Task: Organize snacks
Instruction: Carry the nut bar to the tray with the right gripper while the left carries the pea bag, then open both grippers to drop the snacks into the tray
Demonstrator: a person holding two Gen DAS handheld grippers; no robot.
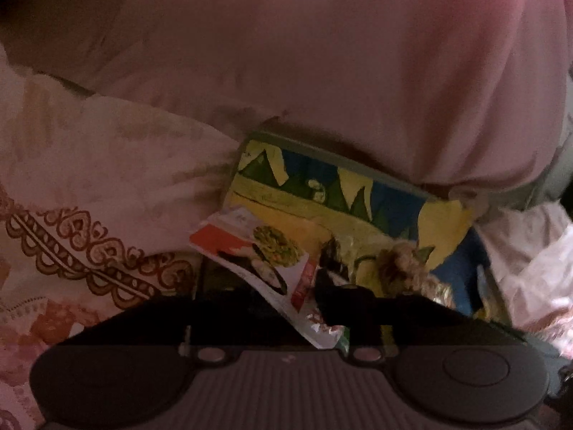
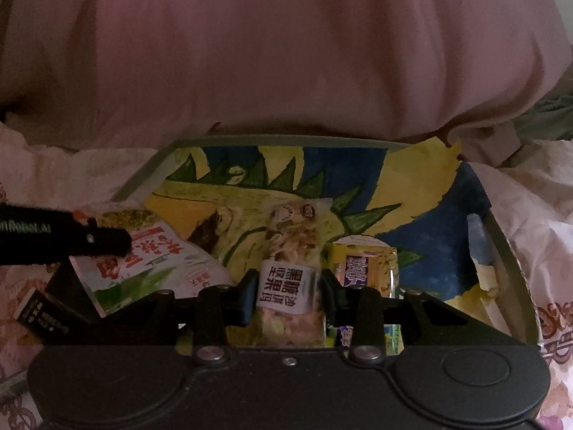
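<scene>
Risk lies in the right gripper (image 2: 289,295), jaws clamped on the nut bar (image 2: 286,295) over the tray (image 2: 508,251), dropping it crooked, while the left gripper (image 1: 272,286), jaws parted, nudges the red-and-white packet (image 1: 250,251)

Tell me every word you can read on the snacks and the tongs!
"黑糖": on the white label of the clear-wrapped snack bar; the label's other characters are unclear.
"...nRobot.AI": on the black finger of the left tongs; the start of the word is cut off.
Big red characters on the white-and-green flat packet: turned around, not readable.
Print on the purple-and-yellow packet and the small black box: too blurred.
</scene>
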